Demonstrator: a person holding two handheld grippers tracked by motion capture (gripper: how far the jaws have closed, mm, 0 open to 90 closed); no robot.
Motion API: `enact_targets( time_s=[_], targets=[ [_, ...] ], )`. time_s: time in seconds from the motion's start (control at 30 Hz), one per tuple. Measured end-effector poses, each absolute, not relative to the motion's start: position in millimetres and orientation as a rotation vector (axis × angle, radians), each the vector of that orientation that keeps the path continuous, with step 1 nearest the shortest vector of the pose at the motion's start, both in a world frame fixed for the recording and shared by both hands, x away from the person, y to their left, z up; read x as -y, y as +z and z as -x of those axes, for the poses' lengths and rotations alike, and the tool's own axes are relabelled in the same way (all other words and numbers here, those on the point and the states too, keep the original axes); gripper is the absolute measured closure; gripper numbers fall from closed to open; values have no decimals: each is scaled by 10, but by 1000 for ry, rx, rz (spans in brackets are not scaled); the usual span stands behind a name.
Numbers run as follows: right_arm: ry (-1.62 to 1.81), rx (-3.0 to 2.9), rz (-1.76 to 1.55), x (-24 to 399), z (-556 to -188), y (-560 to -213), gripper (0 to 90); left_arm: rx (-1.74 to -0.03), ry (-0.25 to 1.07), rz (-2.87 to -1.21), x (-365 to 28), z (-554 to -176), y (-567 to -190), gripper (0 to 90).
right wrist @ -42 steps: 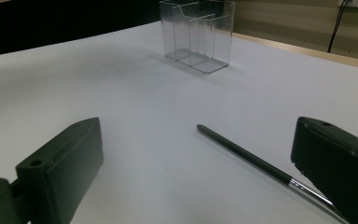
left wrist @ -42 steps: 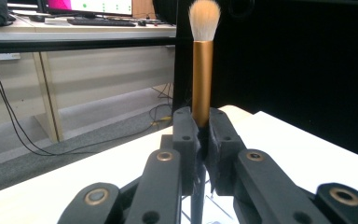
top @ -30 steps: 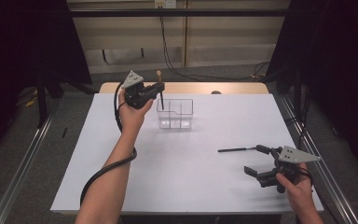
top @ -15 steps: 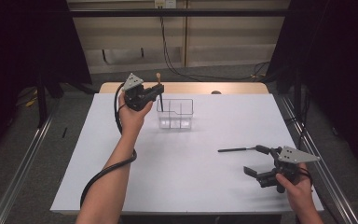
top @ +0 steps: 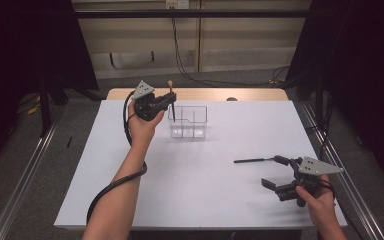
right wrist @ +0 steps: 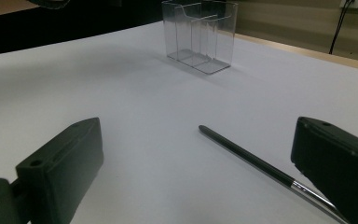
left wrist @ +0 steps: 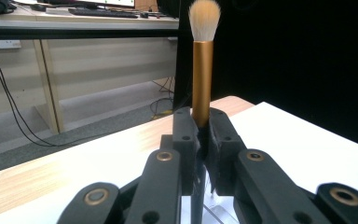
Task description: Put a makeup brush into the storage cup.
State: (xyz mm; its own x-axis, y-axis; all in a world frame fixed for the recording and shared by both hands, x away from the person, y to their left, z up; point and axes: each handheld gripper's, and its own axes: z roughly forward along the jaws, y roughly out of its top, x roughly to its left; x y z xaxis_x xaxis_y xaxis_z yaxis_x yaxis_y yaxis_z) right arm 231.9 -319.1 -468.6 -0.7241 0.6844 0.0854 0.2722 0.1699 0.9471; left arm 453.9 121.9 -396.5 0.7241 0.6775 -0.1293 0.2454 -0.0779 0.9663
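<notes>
- Nothing on the table has shifted since the earlier frames; both hands and all the things sit as they did.
- The left gripper (top: 166, 101) is held up above the far left part of the table (top: 180, 200), just left of the clear organizer (top: 188, 121).
- Its jaws are clamped tight on a makeup brush (left wrist: 202, 70), which stands upright between them: gold ferrule and pale bristles rise above the jaws, and the dark handle runs down below them.
- In the high view the brush's lower end hangs at the organizer's left end; whether it touches the box cannot be told.
- The clear organizer stands near the middle of the table's far edge, with thin walls dividing it into compartments.
- The right gripper (top: 275, 172) rests low by the near right corner, jaws spread wide with nothing between them.
- A thin black brush (right wrist: 261, 163) lies flat on the table ahead of the right gripper, its metal end beside one jaw, its tip pointing toward the table's middle.
</notes>
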Motion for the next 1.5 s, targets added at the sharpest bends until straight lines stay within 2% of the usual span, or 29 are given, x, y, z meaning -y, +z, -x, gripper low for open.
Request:
enact_targets(
  time_s=[0.8,0.97,1.1,1.23,1.5],
  targets=[
    [1575,-2094,-905,3184,-2320,-4685,18,-765,393,-1658,-1249,-4511,-4038,815],
    [1576,-2095,-905,3184,-2320,-4690,18,-780,349,-1655,-1256,-4487,-4038,668],
    [1575,-2098,-905,3182,-2322,-4695,18,-797,323,-1644,-1278,-4465,-4054,497],
    [1574,-2098,-904,3176,-2320,-4691,18,-796,323,-1649,-1301,-4434,-4068,371],
    [1571,-2103,-902,3165,-2319,-4692,18,-788,303,-1635,-1355,-4364,-4107,232]
  ],
)
